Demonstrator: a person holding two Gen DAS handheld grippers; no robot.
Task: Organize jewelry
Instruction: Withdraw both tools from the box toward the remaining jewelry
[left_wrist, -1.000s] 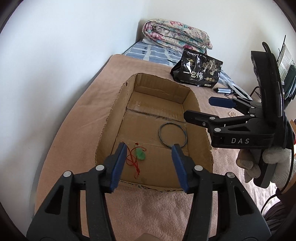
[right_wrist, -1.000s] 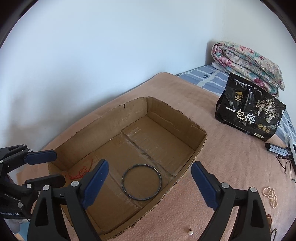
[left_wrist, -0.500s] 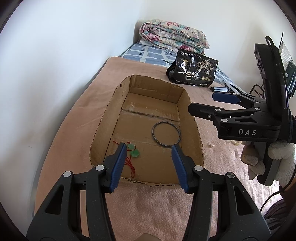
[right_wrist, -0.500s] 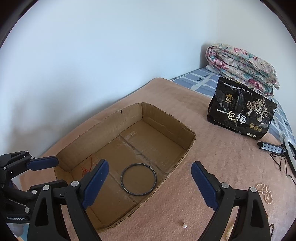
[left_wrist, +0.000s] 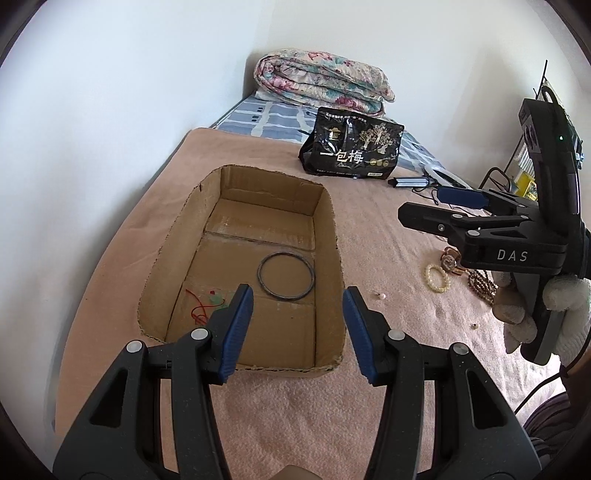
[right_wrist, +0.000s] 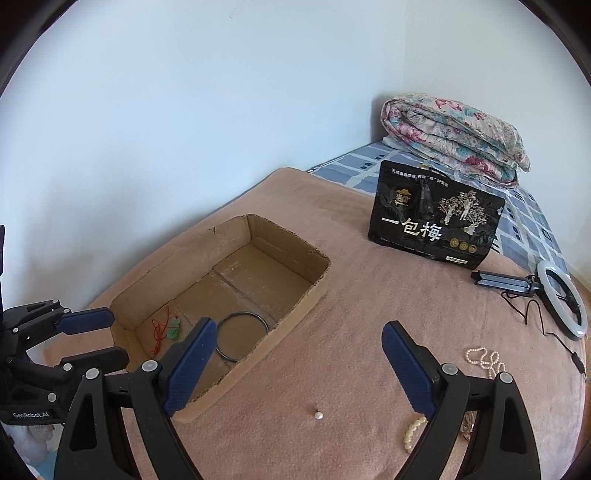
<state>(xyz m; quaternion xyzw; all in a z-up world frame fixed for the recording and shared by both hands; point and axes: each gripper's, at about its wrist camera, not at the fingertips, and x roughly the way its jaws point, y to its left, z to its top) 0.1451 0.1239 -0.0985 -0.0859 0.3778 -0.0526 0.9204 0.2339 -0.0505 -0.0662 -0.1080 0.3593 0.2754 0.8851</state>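
We see a brown cardboard box (left_wrist: 255, 206) on a pink blanket (left_wrist: 369, 229); inside it lie a dark bangle (left_wrist: 286, 275) and a green pendant on red cord (right_wrist: 173, 328). The quilt (right_wrist: 454, 138) is floral, the snack bag (right_wrist: 436, 221) black with gold trees, and the fingers (left_wrist: 240, 314) carry blue pads.

Cardboard box (left_wrist: 334, 236) on the bed (left_wrist: 388, 229), along the wall at its 9 o'clock. In the box: bangle (left_wrist: 286, 274) mid-floor, corded pendant (left_wrist: 207, 301) at 8 o'clock of it. Snack bag (left_wrist: 351, 147) at 1 o'clock behind the box, folded quilt (left_wrist: 321, 81) behind the bag. Loose pearl (right_wrist: 318, 415) on the bed at 3 o'clock of the box; bead bracelets (left_wrist: 437, 277) further right. Pearl strand (right_wrist: 484, 360) at 2 o'clock of the pearl, ring light (right_wrist: 561, 299) beyond it.
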